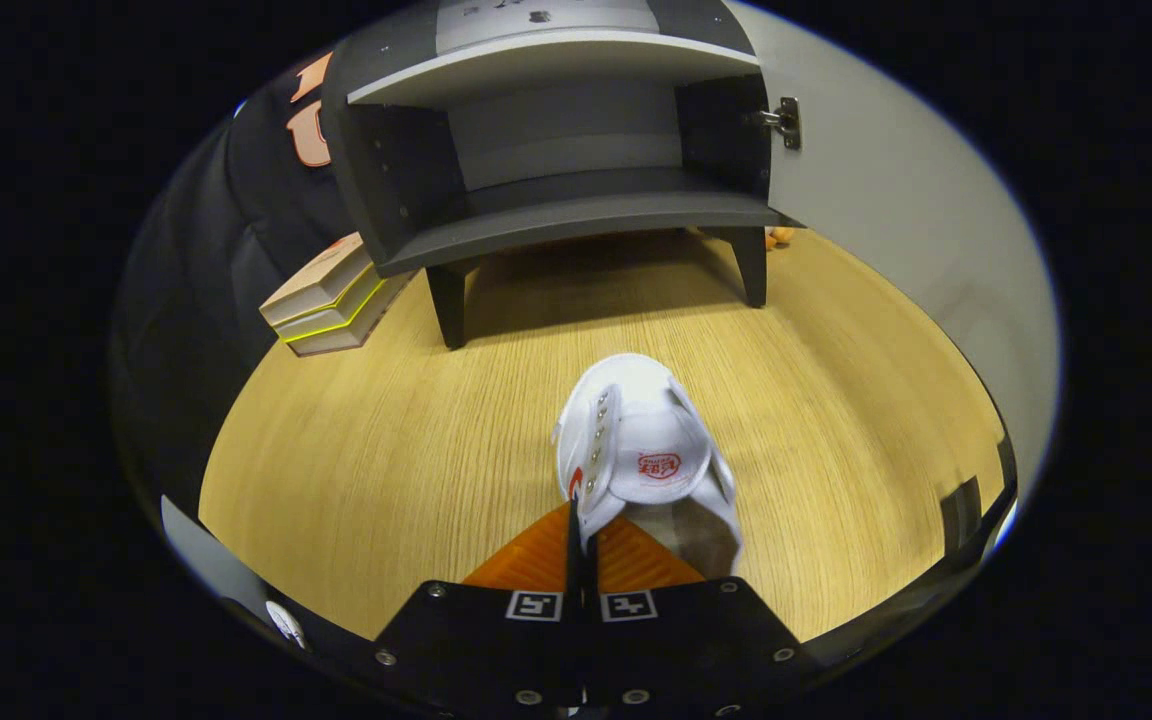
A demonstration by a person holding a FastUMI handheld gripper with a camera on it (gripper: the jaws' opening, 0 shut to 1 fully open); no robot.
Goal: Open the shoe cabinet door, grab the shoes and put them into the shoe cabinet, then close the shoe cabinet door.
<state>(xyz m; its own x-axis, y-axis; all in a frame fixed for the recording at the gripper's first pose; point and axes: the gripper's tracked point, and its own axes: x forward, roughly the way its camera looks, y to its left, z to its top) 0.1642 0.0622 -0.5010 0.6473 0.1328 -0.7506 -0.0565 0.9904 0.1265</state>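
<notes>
Wooden table (386, 450), claw (581, 525) pinching shoe (641, 450)

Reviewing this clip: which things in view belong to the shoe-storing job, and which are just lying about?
Belongs to the job:
- white shoe, pinched at its edge by the closed fingers
- shoe cabinet, beyond the shoe
- cabinet door, swung open

Lying about:
- stack of books beside the cabinet's leg
- small orange thing behind the cabinet, too small to identify

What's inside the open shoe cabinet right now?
The shoe cabinet looks bare on its lower shelf; above the upper shelf is hidden. The white shoe is pinched in the gripper.
</notes>
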